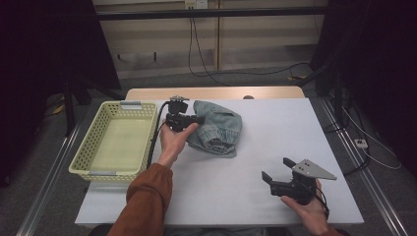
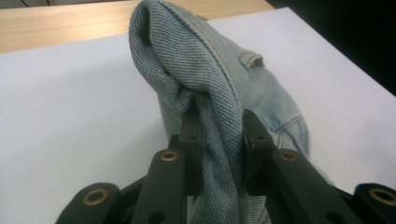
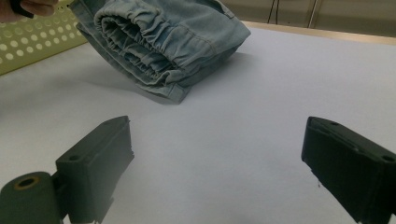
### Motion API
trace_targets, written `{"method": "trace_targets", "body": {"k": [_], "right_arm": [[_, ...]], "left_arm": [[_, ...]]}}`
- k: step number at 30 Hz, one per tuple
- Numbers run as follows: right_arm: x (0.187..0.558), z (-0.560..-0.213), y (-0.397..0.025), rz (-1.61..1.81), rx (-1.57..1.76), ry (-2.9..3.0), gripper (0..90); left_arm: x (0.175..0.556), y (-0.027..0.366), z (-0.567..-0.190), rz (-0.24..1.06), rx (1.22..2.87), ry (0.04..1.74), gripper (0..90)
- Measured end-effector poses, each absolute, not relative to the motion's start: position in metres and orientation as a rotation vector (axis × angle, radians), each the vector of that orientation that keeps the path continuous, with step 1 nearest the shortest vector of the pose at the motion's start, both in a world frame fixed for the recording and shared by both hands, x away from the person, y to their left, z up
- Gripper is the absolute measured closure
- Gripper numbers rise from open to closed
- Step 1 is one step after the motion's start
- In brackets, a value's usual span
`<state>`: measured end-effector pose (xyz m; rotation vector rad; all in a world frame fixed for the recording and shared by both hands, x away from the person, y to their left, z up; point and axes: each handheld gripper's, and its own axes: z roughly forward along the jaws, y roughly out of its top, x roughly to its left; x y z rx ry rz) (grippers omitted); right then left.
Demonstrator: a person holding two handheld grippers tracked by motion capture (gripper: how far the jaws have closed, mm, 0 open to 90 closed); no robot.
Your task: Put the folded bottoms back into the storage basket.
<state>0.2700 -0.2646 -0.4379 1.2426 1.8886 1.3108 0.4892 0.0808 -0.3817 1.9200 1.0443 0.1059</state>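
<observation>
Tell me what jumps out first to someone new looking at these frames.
The bundle of light denim mid-table, pinched at its left edge by the left gripper, its jaws shut on a fold of the cloth. Next, the pale yellow perforated basket at the table's left edge, and the right gripper with jaws wide open near the front right corner.

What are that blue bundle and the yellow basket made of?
The bundle looks like faded light-blue denim: a twill weave, stitched seams and a gathered elastic band show. The left hand-held gripper pinches a fold of it. The basket looks like pale yellow-green moulded plastic, matte, its walls perforated with rows of holes.
</observation>
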Motion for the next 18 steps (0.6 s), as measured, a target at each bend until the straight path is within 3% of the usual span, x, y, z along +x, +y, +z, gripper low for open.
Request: {"method": "trace_targets", "body": {"k": [18], "right_arm": [[0.269, -0.438, -0.265, 1.315, 1.243, 1.884, 8.5]], "left_arm": [[0.478, 0.095, -0.355, 0.197, 1.883, 0.979, 75.0]]}}
